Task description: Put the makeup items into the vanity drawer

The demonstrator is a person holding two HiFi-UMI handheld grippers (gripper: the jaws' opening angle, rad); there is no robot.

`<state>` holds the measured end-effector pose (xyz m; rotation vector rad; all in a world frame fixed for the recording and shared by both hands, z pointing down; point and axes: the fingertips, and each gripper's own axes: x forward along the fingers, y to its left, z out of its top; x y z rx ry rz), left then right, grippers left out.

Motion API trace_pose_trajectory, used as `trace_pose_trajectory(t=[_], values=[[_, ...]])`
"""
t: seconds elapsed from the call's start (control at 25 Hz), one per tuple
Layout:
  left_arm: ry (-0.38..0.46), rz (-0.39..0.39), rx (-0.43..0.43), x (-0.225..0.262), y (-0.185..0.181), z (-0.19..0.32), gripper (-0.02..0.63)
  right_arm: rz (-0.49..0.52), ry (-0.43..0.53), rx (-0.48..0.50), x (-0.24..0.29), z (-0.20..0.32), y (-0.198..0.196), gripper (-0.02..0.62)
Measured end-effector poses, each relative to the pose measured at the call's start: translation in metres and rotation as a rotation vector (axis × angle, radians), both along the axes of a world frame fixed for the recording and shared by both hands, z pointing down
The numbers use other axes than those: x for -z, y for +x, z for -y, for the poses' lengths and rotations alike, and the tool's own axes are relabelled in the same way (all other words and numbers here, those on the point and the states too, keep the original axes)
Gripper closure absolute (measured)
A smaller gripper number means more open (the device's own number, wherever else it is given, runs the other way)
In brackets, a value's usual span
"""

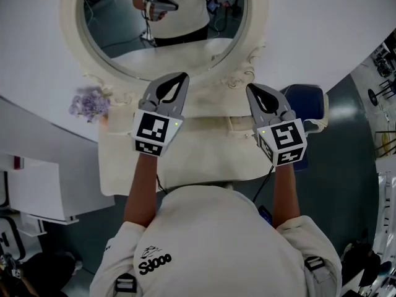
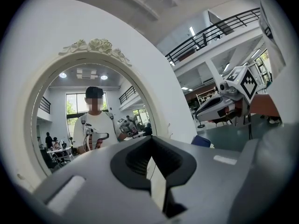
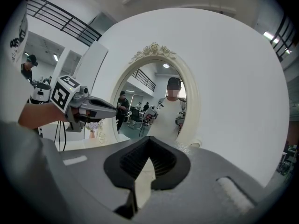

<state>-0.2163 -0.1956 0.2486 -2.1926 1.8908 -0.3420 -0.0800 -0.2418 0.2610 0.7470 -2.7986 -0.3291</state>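
The cream vanity table point(image 1: 204, 156) stands below me with its oval mirror point(image 1: 164, 23) behind it. My left gripper point(image 1: 183, 75) is held above the table's left half, its jaws shut with nothing between them. My right gripper point(image 1: 250, 87) hovers over the right half, also shut and empty. In the left gripper view the left gripper point(image 2: 151, 143) points at the mirror, and the right gripper point(image 2: 219, 104) shows to its right. From the right gripper point(image 3: 149, 142) I see the left gripper point(image 3: 93, 107) at the left. No makeup item or drawer front shows in any view; my body hides the table's near edge.
A bunch of purple flowers point(image 1: 88, 104) sits at the table's left end. A blue seat point(image 1: 307, 99) stands to the right of the table, and a white cabinet point(image 1: 37, 187) stands at the left. A curved white wall point(image 1: 322, 36) backs the mirror.
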Motion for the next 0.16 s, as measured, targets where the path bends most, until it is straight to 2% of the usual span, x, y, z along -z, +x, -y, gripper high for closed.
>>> trace_pose_trajectory(t=[0.16], values=[[0.001,-0.003,-0.002,0.0009,0.0007,-0.0018,0.589,0.001,0.003,0.003,0.0015,-0.0017,0.0001,0.594]])
